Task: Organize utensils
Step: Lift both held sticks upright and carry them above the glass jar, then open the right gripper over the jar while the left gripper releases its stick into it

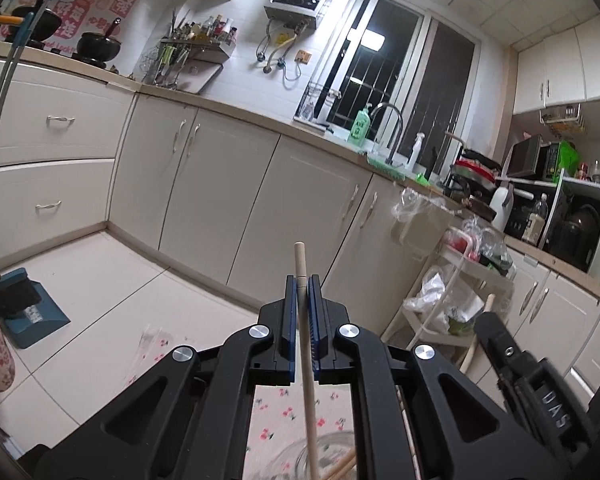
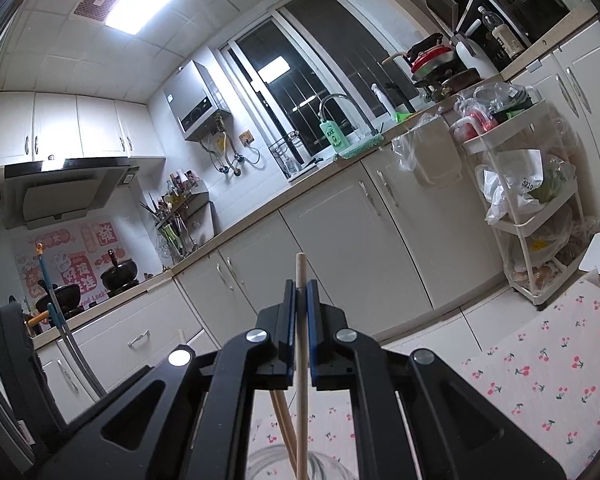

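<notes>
My left gripper (image 1: pixel 303 280) is shut on a pale wooden chopstick (image 1: pixel 300 258) that stands nearly upright between its blue pads. The stick's lower end reaches down toward a clear glass jar (image 1: pixel 332 456) at the bottom of the left wrist view, where other wooden sticks (image 1: pixel 346 466) lean. My right gripper (image 2: pixel 300 285) is shut on a second wooden chopstick (image 2: pixel 300 268), also upright. Below it a clear glass jar (image 2: pixel 324 464) holds further sticks (image 2: pixel 281 412). The right gripper's black body (image 1: pixel 512 356) shows at the lower right of the left wrist view.
A table with a cherry-print cloth (image 2: pixel 548 364) lies under both grippers. White kitchen cabinets (image 1: pixel 220 184) and a counter with a sink tap (image 1: pixel 392 128) run behind. A white trolley (image 2: pixel 532 216) with bags stands at the right. A dustpan and brush (image 1: pixel 28 304) rest on the floor.
</notes>
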### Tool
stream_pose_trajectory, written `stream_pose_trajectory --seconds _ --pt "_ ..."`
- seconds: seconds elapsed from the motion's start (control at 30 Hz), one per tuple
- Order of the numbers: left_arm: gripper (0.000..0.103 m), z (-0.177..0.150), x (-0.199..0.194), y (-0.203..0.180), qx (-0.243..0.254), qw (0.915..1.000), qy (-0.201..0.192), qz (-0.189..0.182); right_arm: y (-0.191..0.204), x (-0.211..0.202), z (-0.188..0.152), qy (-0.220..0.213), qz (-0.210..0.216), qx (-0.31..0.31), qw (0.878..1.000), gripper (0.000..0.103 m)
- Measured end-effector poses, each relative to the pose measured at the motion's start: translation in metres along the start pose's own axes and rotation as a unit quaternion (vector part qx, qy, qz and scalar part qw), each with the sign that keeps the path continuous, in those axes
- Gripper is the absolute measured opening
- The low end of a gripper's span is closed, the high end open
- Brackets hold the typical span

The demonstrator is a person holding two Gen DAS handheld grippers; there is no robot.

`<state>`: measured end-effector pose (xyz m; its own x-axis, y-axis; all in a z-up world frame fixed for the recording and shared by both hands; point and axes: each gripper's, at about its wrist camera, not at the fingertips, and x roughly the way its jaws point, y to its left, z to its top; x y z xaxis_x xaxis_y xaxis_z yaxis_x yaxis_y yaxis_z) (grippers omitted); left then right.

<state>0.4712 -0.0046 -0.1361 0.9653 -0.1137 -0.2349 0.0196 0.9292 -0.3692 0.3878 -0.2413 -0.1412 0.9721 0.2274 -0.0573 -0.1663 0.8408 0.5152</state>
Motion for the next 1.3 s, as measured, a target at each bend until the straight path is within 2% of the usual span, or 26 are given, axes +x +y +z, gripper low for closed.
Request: stream_pose_trajectory --seconds 0.23,0.5,0.6,0.67,0.73,0.8,0.83,0.87,0.97,1.07,1.13,1.17,1.27,1.3 --pt "0.007 -0.005 -0.01 0.002 0.02 0.9996 0.019 -0.002 -0.003 -0.008 -0.008 0.025 0.006 0.0 1.0 0.007" --pt "0.007 -0.011 -0.027 0.002 0.053 0.9971 0.051 -0.023 -0.004 -0.023 -0.01 0.047 0.016 -0.003 0.999 0.008" --pt "0.007 -0.012 -0.037 0.004 0.063 0.9957 0.062 -0.029 -0.006 -0.031 -0.008 0.058 0.02 -0.005 0.998 0.028" --pt "0.009 -0.014 -0.042 0.003 0.07 0.994 0.075 -0.038 -0.006 -0.038 -0.006 0.07 0.021 -0.008 0.997 0.029" --pt "0.011 -0.016 -0.05 0.0 0.082 0.9918 0.086 -0.047 -0.008 -0.05 -0.003 0.071 0.023 -0.005 0.997 0.037" --pt "0.02 -0.017 -0.059 -0.003 0.094 0.9902 0.091 -0.051 -0.009 -0.064 0.002 0.075 0.02 -0.012 0.997 0.042" --pt "0.025 -0.017 -0.065 -0.003 0.095 0.99 0.092 -0.051 -0.012 -0.071 0.005 0.077 0.018 -0.011 0.997 0.049" --pt "0.033 -0.017 -0.072 -0.002 0.092 0.99 0.094 -0.051 -0.016 -0.08 0.009 0.082 0.013 -0.011 0.996 0.051" --pt "0.037 -0.016 -0.089 0.002 0.084 0.9903 0.1 -0.048 -0.03 -0.101 0.014 0.113 -0.017 -0.02 0.993 0.057" --pt "0.04 -0.02 -0.105 0.007 0.075 0.9899 0.113 -0.041 -0.046 -0.12 0.009 0.169 -0.054 -0.04 0.983 0.058" --pt "0.042 -0.03 -0.115 0.009 0.074 0.9867 0.139 -0.039 -0.055 -0.129 -0.001 0.212 -0.079 -0.058 0.972 0.058" --pt "0.044 -0.036 -0.118 0.008 0.076 0.9845 0.153 -0.039 -0.061 -0.132 -0.01 0.244 -0.09 -0.07 0.963 0.058" --pt "0.046 -0.066 -0.122 -0.003 0.098 0.9722 0.208 -0.045 -0.075 -0.14 -0.032 0.307 -0.114 -0.095 0.94 0.058" --pt "0.046 -0.078 -0.12 -0.009 0.106 0.9656 0.232 -0.05 -0.079 -0.142 -0.037 0.323 -0.119 -0.099 0.934 0.056"
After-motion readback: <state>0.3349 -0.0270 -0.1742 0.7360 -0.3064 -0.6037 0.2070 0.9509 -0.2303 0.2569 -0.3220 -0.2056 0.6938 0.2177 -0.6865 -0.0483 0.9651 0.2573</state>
